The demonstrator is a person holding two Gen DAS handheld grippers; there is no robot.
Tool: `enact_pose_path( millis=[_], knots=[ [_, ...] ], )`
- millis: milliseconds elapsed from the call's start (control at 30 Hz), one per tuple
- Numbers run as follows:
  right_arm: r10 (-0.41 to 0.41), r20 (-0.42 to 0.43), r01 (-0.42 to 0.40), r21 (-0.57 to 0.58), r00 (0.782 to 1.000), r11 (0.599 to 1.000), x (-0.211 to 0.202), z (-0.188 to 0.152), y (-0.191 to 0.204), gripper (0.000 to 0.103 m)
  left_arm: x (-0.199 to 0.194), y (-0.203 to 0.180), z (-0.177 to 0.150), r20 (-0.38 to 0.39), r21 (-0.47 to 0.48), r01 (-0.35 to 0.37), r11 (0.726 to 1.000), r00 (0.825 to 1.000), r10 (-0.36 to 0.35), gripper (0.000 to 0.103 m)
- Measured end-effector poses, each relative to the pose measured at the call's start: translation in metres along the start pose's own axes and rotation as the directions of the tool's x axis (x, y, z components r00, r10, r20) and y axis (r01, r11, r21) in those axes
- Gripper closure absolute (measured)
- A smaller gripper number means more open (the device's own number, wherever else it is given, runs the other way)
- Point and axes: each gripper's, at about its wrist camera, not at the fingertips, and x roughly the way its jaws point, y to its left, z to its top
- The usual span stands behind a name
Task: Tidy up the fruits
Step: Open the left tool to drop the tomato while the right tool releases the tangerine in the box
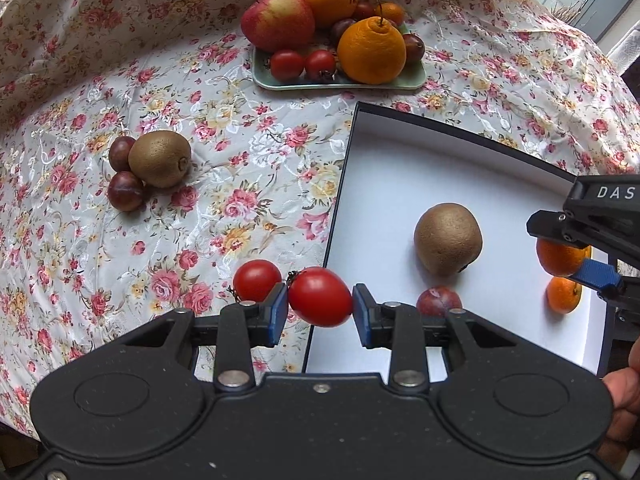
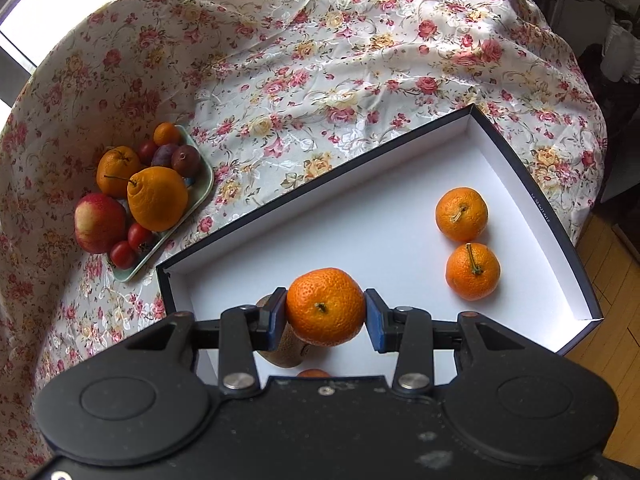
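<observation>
My left gripper (image 1: 320, 307) is shut on a red tomato (image 1: 320, 296), held over the left edge of the white box (image 1: 384, 168). A second tomato (image 1: 256, 279) lies on the cloth beside it. In the box lie a kiwi (image 1: 448, 238), a plum (image 1: 438, 301) and a mandarin (image 1: 564, 294). My right gripper (image 2: 325, 317) is shut on a mandarin (image 2: 325, 306) above the box floor (image 2: 360, 232); it also shows in the left wrist view (image 1: 560, 257). Two mandarins (image 2: 461, 214) (image 2: 473, 271) lie at the box's right. The kiwi (image 2: 282, 350) is partly hidden behind my left finger.
A green tray (image 1: 340, 82) at the back holds an apple (image 1: 278, 18), oranges (image 1: 371, 50), tomatoes and plums. A kiwi (image 1: 159, 158) and two plums (image 1: 125, 191) lie on the floral cloth at left. The same tray (image 2: 200, 196) shows in the right wrist view.
</observation>
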Motion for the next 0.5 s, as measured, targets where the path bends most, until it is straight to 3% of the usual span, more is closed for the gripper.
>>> enact_pose_path(
  millis=[333,500],
  knots=[
    [-0.021,0.04,0.021,0.0,0.999,1.0,-0.011,0.007,-0.017,0.06,0.017,-0.022,-0.003,-0.029,0.037,-0.031,0.999,0.999,0.032,0.059],
    [-0.017,0.02,0.016,0.025,1.0,1.0,-0.011,0.01,-0.023,0.06,0.014,-0.025,-0.001,-0.016,0.039,-0.021,0.999,1.0,0.022,0.058]
  ],
)
